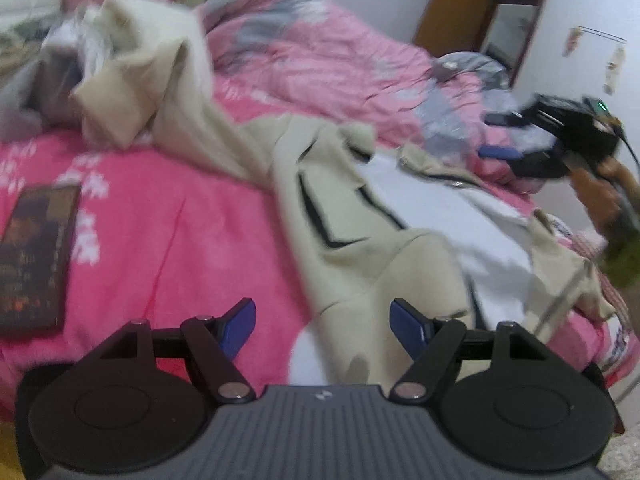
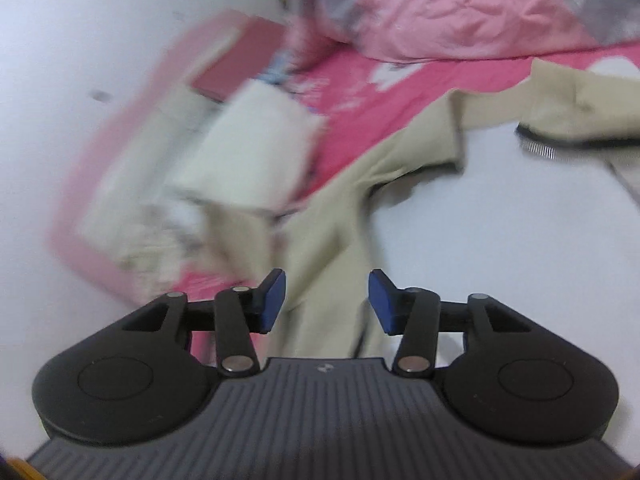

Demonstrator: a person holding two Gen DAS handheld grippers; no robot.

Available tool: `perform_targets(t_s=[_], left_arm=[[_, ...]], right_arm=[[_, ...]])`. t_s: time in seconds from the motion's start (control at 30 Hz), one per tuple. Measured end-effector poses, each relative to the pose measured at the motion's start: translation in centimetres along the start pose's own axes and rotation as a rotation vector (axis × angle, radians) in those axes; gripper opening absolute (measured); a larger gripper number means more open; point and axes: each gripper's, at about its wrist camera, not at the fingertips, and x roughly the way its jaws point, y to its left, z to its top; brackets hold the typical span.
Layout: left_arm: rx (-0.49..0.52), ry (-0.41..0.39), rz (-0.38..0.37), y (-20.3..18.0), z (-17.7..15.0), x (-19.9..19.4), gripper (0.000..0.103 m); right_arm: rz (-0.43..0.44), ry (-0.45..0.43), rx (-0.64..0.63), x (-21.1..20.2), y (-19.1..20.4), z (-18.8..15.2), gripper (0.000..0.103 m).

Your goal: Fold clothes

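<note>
A cream jacket (image 1: pixel 352 216) with black trim and a white lining lies spread open on the pink bed sheet (image 1: pixel 160 240). One sleeve trails up to the back left. My left gripper (image 1: pixel 323 326) hovers open just above the jacket's near part, with nothing between its blue pads. At the far right of the left wrist view the right gripper (image 1: pixel 500 136) is seen, open, over the jacket's far edge. In the right wrist view my right gripper (image 2: pixel 327 300) is open above a cream sleeve (image 2: pixel 332 240) and the white lining (image 2: pixel 500 240). That view is blurred by motion.
A dark book (image 1: pixel 36 260) lies on the sheet at the left. A rumpled pink and grey quilt (image 1: pixel 320 60) fills the back of the bed. Grey and white clothes (image 1: pixel 60 64) are piled at the back left. A wooden door (image 1: pixel 452 8) stands behind. A person's sleeve (image 1: pixel 600 192) is at right.
</note>
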Motion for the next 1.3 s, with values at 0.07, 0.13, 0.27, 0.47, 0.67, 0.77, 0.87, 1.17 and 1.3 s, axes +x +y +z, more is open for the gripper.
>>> perform_targets(t_s=[0.07,0.13,0.27,0.47,0.67,0.77,0.87,1.17,1.3], left_arm=[[0.060,-0.017,-0.022,-1.5,0.1,-0.5,0.075],[0.127,-0.020,-0.039,-3.2,0.1,-0.6,0.075],[0.292,0.029,0.002,-7.1,-0.8,0.6,0.075],[0.496,0.085,0.127,-10.8,-2.8,2.7,0.075],[0.497,0.105,0.128,-11.3,-3.2,3.2,0.075],[0.493,0.108,0.132,-11.3,-3.1,3.4,0.075],[0.473,0.108,0.129,-11.3,-3.2,3.3,0.075],[0.405,0.128,0.124,-10.6,-3.1,3.7,0.075],[0.376,0.125,0.122,-10.1,-2.7,3.6,0.075]], right_arm=[[0.062,-0.007,0.023,-3.2,0.8,-3.0,0.048],[0.098,-0.003,0.054,-4.9,1.0,-6.3,0.049],[-0.009,0.029,0.052,-4.5,0.8,-12.9,0.049],[-0.126,-0.008,0.000,-3.0,0.3,-17.6,0.048],[-0.413,-0.100,-0.324,-4.3,1.5,-16.9,0.048],[-0.625,-0.119,-0.552,-4.3,1.6,-14.9,0.048],[-0.899,-0.153,-0.618,-4.8,-0.1,-12.3,0.050],[-1.030,-0.225,-0.268,-5.5,-9.1,-9.9,0.060],[-1.119,-0.241,-0.356,-4.7,-9.1,-10.3,0.014]])
